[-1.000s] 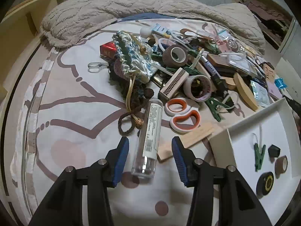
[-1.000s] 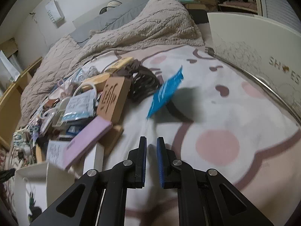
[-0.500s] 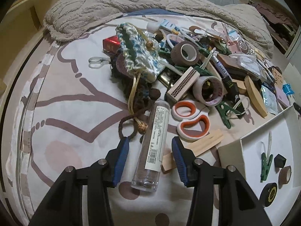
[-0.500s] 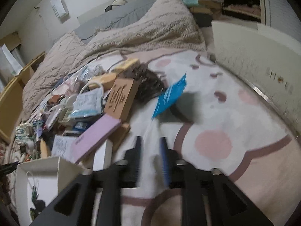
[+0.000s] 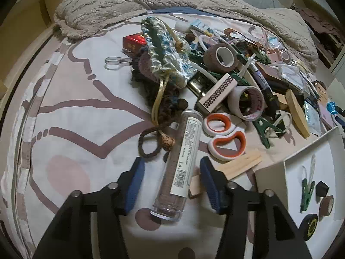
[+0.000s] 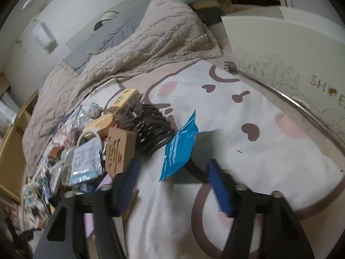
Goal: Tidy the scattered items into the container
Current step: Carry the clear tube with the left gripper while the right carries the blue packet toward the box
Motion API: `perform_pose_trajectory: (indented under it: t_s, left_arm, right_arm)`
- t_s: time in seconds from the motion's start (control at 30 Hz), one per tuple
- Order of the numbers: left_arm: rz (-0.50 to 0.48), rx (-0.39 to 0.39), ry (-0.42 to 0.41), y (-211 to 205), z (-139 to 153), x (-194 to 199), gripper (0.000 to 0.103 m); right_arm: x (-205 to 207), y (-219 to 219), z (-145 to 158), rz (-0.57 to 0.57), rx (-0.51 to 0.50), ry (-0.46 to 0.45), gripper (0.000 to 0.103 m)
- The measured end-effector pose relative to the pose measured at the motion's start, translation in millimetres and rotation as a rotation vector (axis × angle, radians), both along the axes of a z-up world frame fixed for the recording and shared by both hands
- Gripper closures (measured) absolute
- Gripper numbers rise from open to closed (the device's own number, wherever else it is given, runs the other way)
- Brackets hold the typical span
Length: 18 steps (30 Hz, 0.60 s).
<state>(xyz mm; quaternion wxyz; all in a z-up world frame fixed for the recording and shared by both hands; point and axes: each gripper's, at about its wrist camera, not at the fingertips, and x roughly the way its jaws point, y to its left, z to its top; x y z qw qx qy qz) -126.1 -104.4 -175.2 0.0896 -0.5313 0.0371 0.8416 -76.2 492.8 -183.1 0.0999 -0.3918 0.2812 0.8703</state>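
A clear tube [image 5: 182,164] with a white label lies lengthwise on the bedsheet [image 5: 71,129], its near end between the blue pads of the left gripper [image 5: 171,184], whose jaws stand wide apart on either side of it, touching nothing that can be seen. Straddling the tube along its length suggests a pinch across its narrow width is intended, the firmest hold on a round, slippery body that could otherwise roll.

Just beside the tube are a braided loop [image 5: 149,143], orange-handled scissors [image 5: 224,135] and a wooden strip [image 5: 237,164], the strip lying close to the right pad and likely to be nudged as the jaws shut. Beyond them the main heap holds a matchbox [image 5: 217,91], tape rolls [image 5: 222,56] and a patterned pouch [image 5: 168,51].

The box [image 5: 269,177], white and open-topped, sits to the right of the left gripper, already containing a green clip [image 5: 305,192], a black cube [image 5: 322,188] and two small rolls; most of the sorting appears undone.

On the far side of the heap, the right gripper [image 6: 172,185] hovers with jaws apart and empty, a blue packet [image 6: 180,147] lying just ahead of them, seemingly its next pick.
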Motion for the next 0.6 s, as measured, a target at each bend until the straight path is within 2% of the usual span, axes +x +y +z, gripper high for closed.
perform_pose_trajectory:
  t_s: [0.17, 0.23, 0.43, 0.6]
  left_arm:
    - [0.005, -0.001, 0.0, -0.5, -1.6, -1.4, 0.045]
    - [0.005, -0.002, 0.0, -0.6, -2.0, -2.0, 0.046]
    - [0.002, -0.008, 0.005, 0.5, -3.0, -4.4, 0.046]
    - [0.0, -0.017, 0.01, 2.5, -3.4, -4.8, 0.046]
  right_arm:
    - [-16.5, 9.5, -10.9, -0.03, -0.049, -0.025, 0.062]
    - [-19.8, 10.6, -12.1, -0.035, -0.047, -0.02, 0.078]
    - [-13.2, 10.2, -6.7, -0.035, -0.04, 0.029, 0.084]
    - [0.6, 5.2, 3.1, -0.013, -0.064, 0.076, 0.084]
